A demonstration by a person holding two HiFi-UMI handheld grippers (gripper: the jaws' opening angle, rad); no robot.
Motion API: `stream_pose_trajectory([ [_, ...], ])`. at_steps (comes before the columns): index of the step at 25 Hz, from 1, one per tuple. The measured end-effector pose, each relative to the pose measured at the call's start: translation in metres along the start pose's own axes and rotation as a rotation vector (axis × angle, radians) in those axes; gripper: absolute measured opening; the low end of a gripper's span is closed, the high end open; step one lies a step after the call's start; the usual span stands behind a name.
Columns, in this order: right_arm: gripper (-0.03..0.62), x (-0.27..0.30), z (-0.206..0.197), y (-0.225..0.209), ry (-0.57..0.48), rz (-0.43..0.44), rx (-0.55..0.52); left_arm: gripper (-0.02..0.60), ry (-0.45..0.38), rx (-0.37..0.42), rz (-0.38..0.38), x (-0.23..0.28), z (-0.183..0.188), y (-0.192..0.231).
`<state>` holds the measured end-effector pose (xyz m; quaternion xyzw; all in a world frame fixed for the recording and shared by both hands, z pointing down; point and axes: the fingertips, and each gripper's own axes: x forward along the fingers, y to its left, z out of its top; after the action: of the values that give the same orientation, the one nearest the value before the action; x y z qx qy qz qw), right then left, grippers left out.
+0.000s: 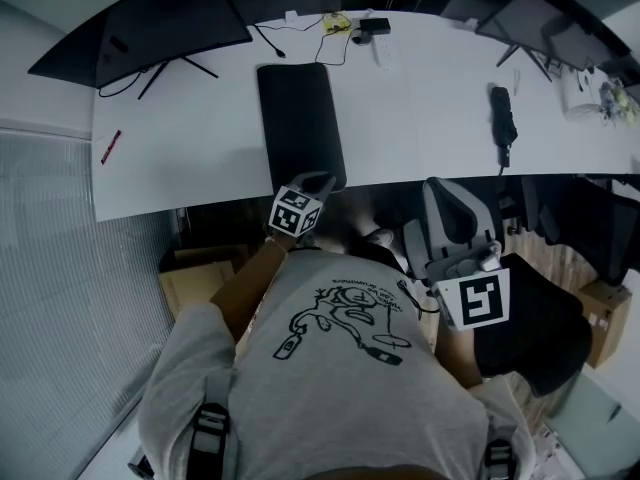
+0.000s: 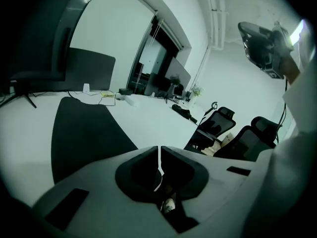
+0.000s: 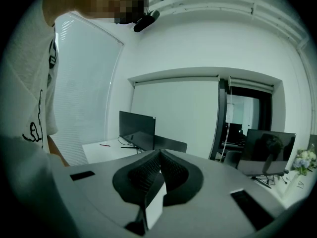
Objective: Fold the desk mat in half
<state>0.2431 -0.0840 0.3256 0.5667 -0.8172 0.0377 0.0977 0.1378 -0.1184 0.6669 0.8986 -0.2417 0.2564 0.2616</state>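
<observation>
**Just short of the mat, both grippers closed and empty**

A dark desk mat [image 1: 300, 118] lies flat on the white desk [image 1: 420, 118], left of centre. One short end reaches the near edge, and its long sides run back toward the monitor [image 1: 170, 18] at the far left corner. The left gripper [image 2: 159, 150] hovers at the near edge, just beside the mat's near right corner. Its jaws are pressed together with nothing between them. The right gripper [image 3: 159, 155] is held well back from the desk, off to the right and aimed across the room. Its jaws are also together and carry nothing.

The mat looks thin, limp and light, the kind of sheet that droops when lifted and creases easily. Its surface seems matte rather than slick, so it may drag on the desktop. It sits flush against the desk, so a jaw would probably have to slide under an edge to catch it. The two near corners at the near edge look like the sensible places to take hold, one per gripper, so the sheet can be carried over toward its far end.

Below the desk's left end, a cardboard box [image 1: 195, 280] stands on the floor. What it holds cannot be made out.
</observation>
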Motion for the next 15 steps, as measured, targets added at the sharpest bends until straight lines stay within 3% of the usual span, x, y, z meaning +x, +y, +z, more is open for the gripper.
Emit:
stream_pose_trajectory([
  [15,0.009,0.038,0.014,0.055,-0.017,0.042,-0.018,0.031,-0.217,-0.009,0.039,-0.095,0.073,0.023],
])
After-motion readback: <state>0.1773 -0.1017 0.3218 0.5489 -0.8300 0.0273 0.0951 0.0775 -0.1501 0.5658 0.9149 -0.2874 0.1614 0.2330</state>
